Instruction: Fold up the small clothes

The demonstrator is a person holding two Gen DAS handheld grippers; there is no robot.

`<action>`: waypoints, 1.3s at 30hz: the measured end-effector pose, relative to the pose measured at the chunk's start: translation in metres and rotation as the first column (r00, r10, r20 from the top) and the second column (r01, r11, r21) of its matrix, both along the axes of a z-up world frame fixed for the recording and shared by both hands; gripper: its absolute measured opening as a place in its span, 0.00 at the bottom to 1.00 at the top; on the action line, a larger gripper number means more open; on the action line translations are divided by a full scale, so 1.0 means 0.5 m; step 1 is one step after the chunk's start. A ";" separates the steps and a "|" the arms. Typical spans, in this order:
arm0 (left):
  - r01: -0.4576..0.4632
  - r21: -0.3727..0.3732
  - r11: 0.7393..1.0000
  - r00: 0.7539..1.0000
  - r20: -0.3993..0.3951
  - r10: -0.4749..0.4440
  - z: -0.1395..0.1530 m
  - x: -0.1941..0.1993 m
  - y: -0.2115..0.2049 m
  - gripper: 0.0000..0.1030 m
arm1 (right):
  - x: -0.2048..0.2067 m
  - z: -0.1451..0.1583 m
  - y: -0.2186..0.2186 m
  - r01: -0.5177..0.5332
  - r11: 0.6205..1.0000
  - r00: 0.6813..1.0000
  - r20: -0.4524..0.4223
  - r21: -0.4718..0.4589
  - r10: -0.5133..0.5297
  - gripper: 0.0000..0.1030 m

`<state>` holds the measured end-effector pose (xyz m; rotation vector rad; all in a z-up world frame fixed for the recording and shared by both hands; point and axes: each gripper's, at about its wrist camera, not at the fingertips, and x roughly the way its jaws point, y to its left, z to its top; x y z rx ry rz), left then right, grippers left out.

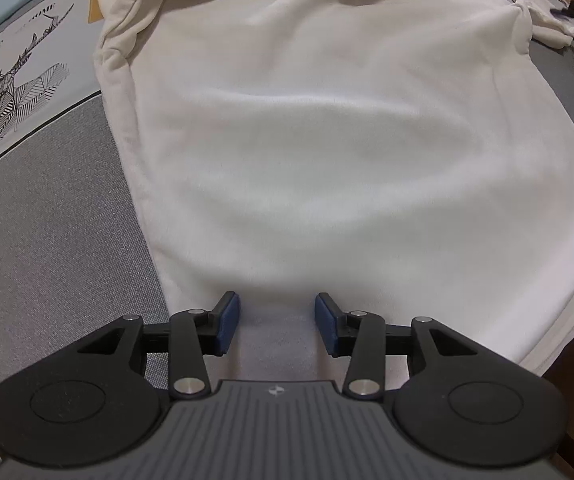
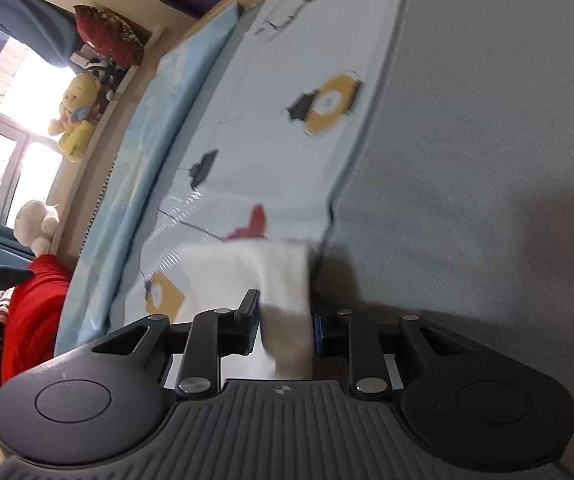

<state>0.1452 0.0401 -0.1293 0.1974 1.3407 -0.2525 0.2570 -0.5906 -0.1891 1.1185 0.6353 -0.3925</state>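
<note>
So the bed [image 1: 47,240] had a grey textured cover with a pale printed strip along one side, showing a geometric deer [image 1: 11,88] and yellow badge shapes. A white garment [image 1: 327,152] lay spread flat on it, sleeve folded in along its left edge.

One white garment [image 1: 307,152] spread on one printed bedsheet [image 1: 31,80], and two grippers: left gripper [image 1: 277,326], right gripper [image 2: 285,322]. By the window, two stuffed toys, one yellow plush [image 2: 74,116], one white plush [image 2: 37,220], plus one red pillow [image 2: 107,38].
</note>
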 end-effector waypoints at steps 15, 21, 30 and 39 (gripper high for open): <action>0.007 0.008 1.000 1.000 0.001 -0.007 0.001 0.004 -0.004 0.49 | -0.049 0.218 0.058 0.217 0.821 0.957 0.282 -0.528 -0.071 0.06; 0.005 0.012 1.000 1.000 0.011 -0.006 0.004 -0.005 -0.009 0.49 | -0.076 0.028 -0.049 0.290 0.939 0.939 -0.133 -0.185 -0.316 0.06; 0.002 0.014 1.000 1.000 0.002 -0.002 0.003 0.000 -0.010 0.49 | -0.129 0.047 -0.096 0.398 0.853 0.881 -0.118 -0.339 -0.458 0.03; -0.067 -0.092 0.994 0.995 0.063 0.073 0.038 0.010 0.018 0.49 | -0.107 0.053 -0.090 0.291 0.851 0.879 -0.228 -0.438 -0.418 0.39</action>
